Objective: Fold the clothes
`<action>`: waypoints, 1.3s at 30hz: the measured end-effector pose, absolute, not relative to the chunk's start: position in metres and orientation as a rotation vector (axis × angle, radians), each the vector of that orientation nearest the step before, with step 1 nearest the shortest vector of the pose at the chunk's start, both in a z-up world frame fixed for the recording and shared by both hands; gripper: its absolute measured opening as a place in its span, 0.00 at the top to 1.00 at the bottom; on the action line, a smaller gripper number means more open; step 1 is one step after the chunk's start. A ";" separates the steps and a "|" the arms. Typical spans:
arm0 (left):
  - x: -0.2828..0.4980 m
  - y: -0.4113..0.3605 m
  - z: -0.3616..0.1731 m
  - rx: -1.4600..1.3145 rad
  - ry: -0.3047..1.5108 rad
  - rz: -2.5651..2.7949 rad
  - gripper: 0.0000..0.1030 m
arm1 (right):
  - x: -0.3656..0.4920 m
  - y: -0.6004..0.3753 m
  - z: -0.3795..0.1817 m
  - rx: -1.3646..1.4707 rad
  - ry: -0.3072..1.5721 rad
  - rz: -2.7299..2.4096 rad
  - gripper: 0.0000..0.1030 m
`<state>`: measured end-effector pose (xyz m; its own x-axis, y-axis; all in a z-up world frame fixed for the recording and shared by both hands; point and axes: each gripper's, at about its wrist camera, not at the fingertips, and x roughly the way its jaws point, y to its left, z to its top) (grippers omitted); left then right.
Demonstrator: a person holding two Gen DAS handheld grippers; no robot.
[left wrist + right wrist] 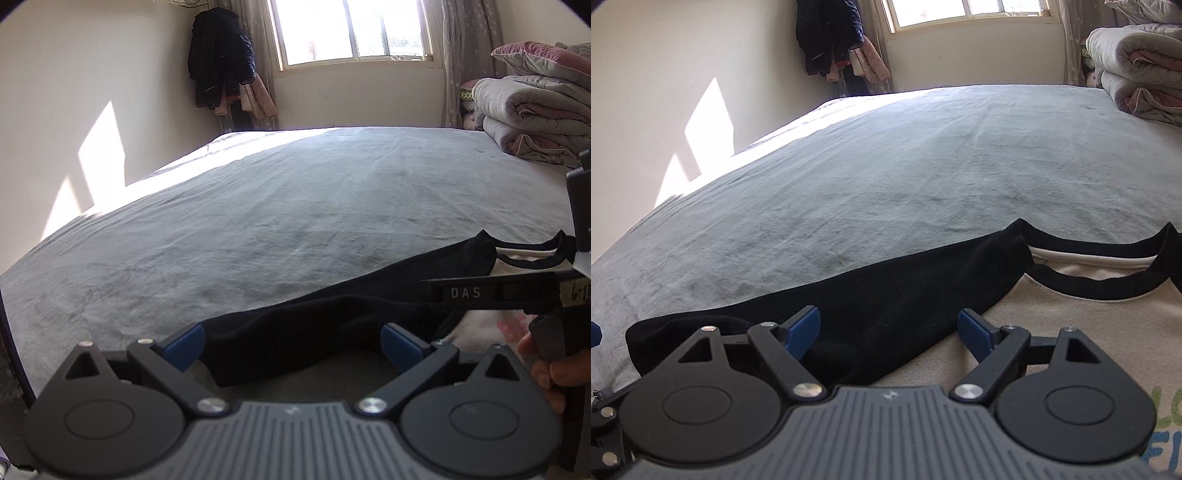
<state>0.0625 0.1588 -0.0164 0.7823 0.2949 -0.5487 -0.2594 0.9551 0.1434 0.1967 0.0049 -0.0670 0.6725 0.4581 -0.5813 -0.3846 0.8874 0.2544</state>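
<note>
The sweatshirt (1071, 332) lies flat on the grey bed cover (886, 166), cream body with a black collar and a black sleeve (879, 295) stretched out sideways, just ahead of both my grippers. I judge it soft, light and limp, a fleecy knit that will sag and drag on the plush cover rather than slide, so I would pinch it at a seam or edge: the cuff end of the sleeve, or the shoulder where black meets cream (a pinch in the middle of a panel would only bunch it). My left gripper (291, 341) hangs with its blue pads spread wide, the sleeve's end lying between and just beyond them, nothing gripped. My right gripper (888, 328) is likewise spread, its tips low over the sleeve near the shoulder seam, holding nothing. To the left gripper's right I see the hand (550, 369) on the other handle. Far ahead, to the right, folded quilts (535, 110) are stacked; a dark jacket (219, 55) hangs in the corner by the window (351, 29).
</note>
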 end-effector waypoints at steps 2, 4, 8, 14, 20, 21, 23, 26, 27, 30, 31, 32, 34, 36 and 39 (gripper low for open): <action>0.064 0.161 -0.020 0.069 0.612 0.302 0.01 | 0.199 0.003 -0.068 0.117 0.685 0.487 0.17; 0.067 0.166 -0.027 0.090 0.630 0.327 0.01 | 0.201 -0.002 -0.068 0.149 0.688 0.503 0.14; 0.075 0.183 -0.036 0.058 0.653 0.410 0.02 | 0.203 -0.010 -0.068 0.212 0.700 0.530 0.13; 0.082 0.215 -0.047 -0.172 0.607 0.427 0.43 | 0.204 -0.015 -0.066 0.250 0.713 0.543 0.13; 0.090 0.212 -0.038 -0.249 0.534 0.393 0.80 | 0.209 -0.034 -0.063 0.352 0.716 0.543 0.13; 0.093 0.206 -0.033 -0.218 0.520 0.379 0.80 | 0.210 -0.037 -0.062 0.367 0.715 0.538 0.13; 0.101 0.192 -0.021 -0.162 0.489 0.350 0.80 | 0.211 -0.042 -0.061 0.396 0.712 0.527 0.13; 0.117 0.173 -0.004 -0.139 0.443 0.286 0.80 | 0.212 -0.049 -0.059 0.439 0.709 0.512 0.13; 0.123 0.168 0.001 -0.145 0.432 0.256 0.80 | 0.212 -0.052 -0.059 0.453 0.707 0.506 0.13; 0.138 0.150 0.009 -0.192 0.417 0.096 0.80 | 0.209 -0.057 -0.054 0.427 0.666 0.443 0.13; 0.142 0.146 0.010 -0.216 0.424 0.017 0.78 | 0.209 -0.058 -0.052 0.413 0.653 0.415 0.13; 0.145 0.141 0.010 -0.236 0.431 -0.046 0.75 | 0.209 -0.060 -0.052 0.402 0.644 0.389 0.13; 0.145 0.133 0.008 -0.257 0.438 -0.124 0.67 | 0.209 -0.066 -0.052 0.384 0.630 0.336 0.13; 0.141 0.130 0.005 -0.244 0.425 -0.133 0.56 | 0.211 -0.072 -0.054 0.387 0.631 0.301 0.13; 0.132 0.138 0.001 -0.260 0.405 -0.102 0.48 | 0.214 -0.079 -0.057 0.411 0.637 0.277 0.13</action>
<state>0.1317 0.1380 0.0006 0.9144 -0.1497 -0.3762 0.0464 0.9618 -0.2699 0.2141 -0.0788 -0.0567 0.7718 0.3718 -0.5158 -0.1242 0.8837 0.4512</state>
